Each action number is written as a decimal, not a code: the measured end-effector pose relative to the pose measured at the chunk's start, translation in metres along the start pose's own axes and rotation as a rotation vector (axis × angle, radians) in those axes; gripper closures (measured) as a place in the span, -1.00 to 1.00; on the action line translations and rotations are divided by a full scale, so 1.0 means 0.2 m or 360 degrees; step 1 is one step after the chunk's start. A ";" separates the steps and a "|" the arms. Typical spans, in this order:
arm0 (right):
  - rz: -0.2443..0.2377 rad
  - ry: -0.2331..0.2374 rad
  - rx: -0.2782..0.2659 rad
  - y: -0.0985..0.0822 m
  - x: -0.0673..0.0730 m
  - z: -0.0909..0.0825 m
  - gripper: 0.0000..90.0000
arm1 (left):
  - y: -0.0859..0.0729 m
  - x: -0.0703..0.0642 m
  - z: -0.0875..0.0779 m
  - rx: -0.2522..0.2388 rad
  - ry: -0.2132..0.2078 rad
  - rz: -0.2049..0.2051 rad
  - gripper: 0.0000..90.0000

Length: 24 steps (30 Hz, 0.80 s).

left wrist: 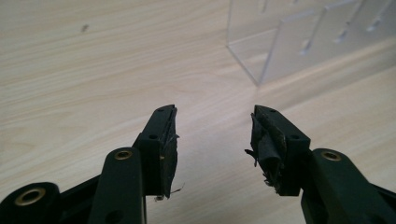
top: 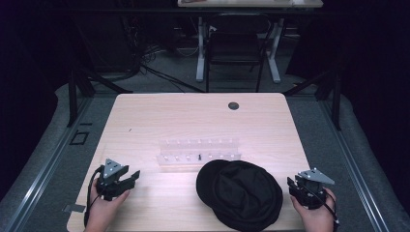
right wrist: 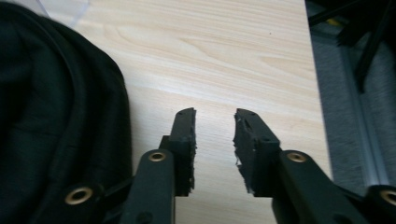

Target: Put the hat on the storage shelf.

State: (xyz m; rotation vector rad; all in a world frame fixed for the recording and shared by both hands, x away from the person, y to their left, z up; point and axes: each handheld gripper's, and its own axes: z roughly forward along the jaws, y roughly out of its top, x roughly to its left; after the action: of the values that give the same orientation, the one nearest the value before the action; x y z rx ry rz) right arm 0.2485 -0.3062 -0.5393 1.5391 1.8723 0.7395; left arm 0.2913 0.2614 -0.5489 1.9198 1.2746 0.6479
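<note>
The left gripper [top: 126, 177] rests near the left edge, jaws spread and empty. A clear rack [top: 199, 153] sits mid-table, a black cap [top: 240, 193] just in front. The right gripper [right wrist: 215, 140] — jaws apart, empty — waits beside the cap. Nothing seems started; a reach for the cap looks likely.

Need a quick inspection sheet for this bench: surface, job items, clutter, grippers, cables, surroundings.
Surface: light wood table, a round dark grommet near the far edge.
Job's things: black cap at near right; clear rack with pegs at centre, just beyond the cap.
Clutter: small dark speck at far left.
Grippers: left gripper open, over bare wood; right gripper open, beside the cap, not touching it.
Cables: one trails from each gripper; a tangle on the floor beyond the table.
Surroundings: dark chair, a second table's legs, grey floor.
</note>
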 end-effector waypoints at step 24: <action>0.0378 0.0295 0.0186 0.05 0.00 -0.11 0.49 | -0.01 -0.09 0.02 0.0071 -0.0047 0.0032 0.18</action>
State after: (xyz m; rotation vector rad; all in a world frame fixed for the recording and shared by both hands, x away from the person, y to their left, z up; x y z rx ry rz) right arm 0.2390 -0.3052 -0.5176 1.8454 1.9139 0.9202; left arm 0.2862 0.2439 -0.5528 1.9738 1.2623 0.6040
